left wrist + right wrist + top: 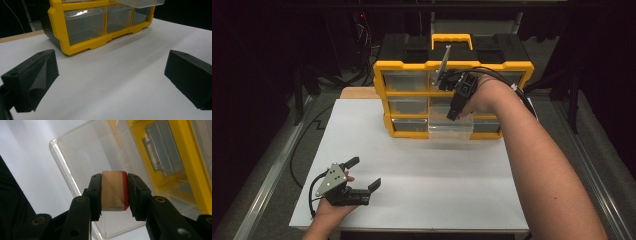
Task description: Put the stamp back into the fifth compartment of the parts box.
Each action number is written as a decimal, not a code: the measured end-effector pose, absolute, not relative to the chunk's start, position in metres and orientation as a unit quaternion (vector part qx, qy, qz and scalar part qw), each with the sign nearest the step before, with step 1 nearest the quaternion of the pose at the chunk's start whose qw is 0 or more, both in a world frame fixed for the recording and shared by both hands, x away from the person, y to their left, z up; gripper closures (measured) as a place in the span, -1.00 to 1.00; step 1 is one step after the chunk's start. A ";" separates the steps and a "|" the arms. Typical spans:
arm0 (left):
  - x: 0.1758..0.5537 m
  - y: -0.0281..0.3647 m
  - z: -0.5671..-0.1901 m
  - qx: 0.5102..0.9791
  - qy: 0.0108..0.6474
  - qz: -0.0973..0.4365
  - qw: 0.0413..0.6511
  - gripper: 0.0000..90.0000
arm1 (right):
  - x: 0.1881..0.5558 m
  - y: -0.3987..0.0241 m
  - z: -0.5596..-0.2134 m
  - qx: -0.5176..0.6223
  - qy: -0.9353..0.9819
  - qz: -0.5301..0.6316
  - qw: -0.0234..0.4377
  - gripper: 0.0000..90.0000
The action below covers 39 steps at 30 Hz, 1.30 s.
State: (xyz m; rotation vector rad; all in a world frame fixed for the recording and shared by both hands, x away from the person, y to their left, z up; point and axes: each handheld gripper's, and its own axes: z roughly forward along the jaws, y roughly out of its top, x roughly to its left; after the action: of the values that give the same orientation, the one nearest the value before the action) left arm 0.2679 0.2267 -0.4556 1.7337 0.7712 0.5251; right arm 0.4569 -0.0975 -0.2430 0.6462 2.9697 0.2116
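Right claw [114,192] pinching a wooden block [112,191] across flat faces above open drawer [82,157]: rigid, light, secure; left claw [110,80] spread.

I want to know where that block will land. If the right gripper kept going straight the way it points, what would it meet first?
Probably the floor of the pulled-out clear drawer: the right gripper, shut on the wooden block, points into its open top. Depth is hard to judge.

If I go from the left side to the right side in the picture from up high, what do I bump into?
Left gripper resting open on the white table → yellow drawer organizer → right gripper, holding a wooden block over the pulled-out clear drawer → the person's right forearm.
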 end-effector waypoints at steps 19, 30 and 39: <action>0.268 0.228 -0.455 0.733 0.326 0.223 0.553 -0.99 | 0.460 -0.093 -0.258 0.203 0.976 0.071 0.042 0.49; 0.267 0.228 -0.455 0.734 0.327 0.221 0.553 -0.99 | 0.457 -0.096 -0.248 0.209 0.973 0.085 0.045 -0.06; 0.267 0.227 -0.456 0.737 0.326 0.219 0.550 -0.99 | 0.443 -0.114 -0.226 0.230 0.966 0.111 0.049 -0.49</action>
State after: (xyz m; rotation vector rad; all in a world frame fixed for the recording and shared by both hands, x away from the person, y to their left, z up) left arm 0.2672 0.2266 -0.4560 1.7460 0.7711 0.5185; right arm 0.4433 -0.1137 -0.2263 0.7001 2.9420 0.3386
